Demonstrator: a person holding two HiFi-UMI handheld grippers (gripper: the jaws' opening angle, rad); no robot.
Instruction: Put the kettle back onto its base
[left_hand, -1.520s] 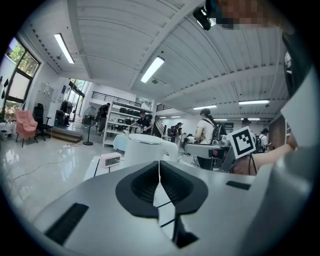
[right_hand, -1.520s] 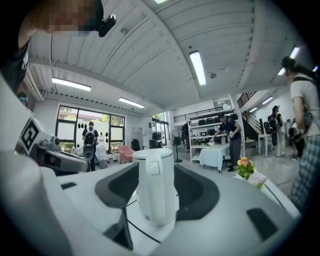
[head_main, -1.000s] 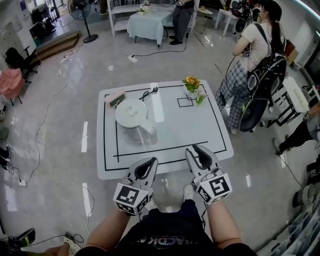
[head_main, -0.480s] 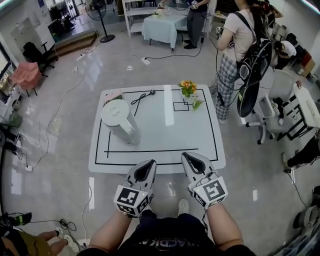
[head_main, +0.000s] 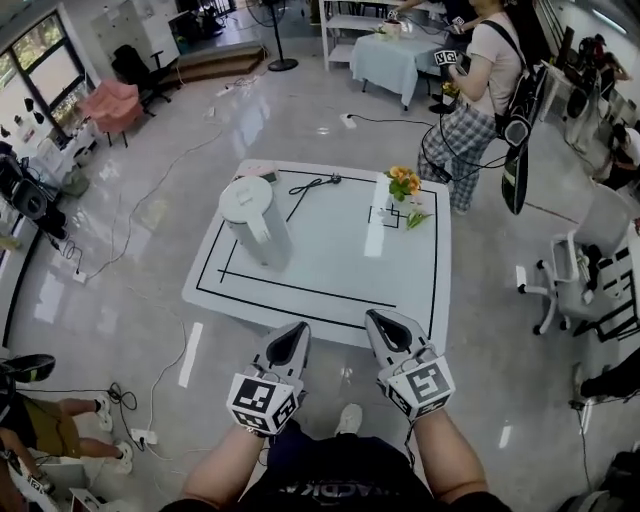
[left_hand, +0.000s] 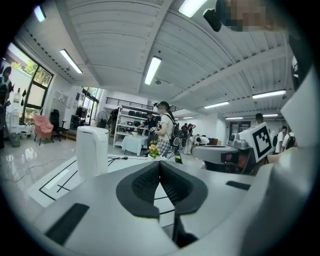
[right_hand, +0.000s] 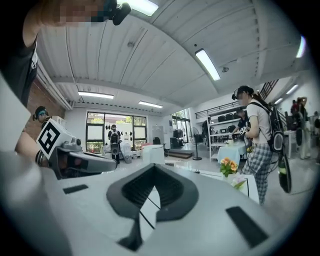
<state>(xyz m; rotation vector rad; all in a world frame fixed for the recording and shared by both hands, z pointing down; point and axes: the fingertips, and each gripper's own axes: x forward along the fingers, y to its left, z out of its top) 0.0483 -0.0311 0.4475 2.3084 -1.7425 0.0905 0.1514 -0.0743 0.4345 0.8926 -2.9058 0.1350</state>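
Left gripper (head_main: 298, 332) and right gripper (head_main: 377, 322) are held closed, empty, off the table (head_main: 330, 290) at 6 o'clock; kettle (head_main: 255, 215) is seen at 10 o'clock.

No legible text, no readable labels

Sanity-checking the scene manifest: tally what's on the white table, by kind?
kettle: 1
flower bunch: 1
black cord: 1
small pink-and-green item, behind the kettle, too small to identify: 1
Total: 4
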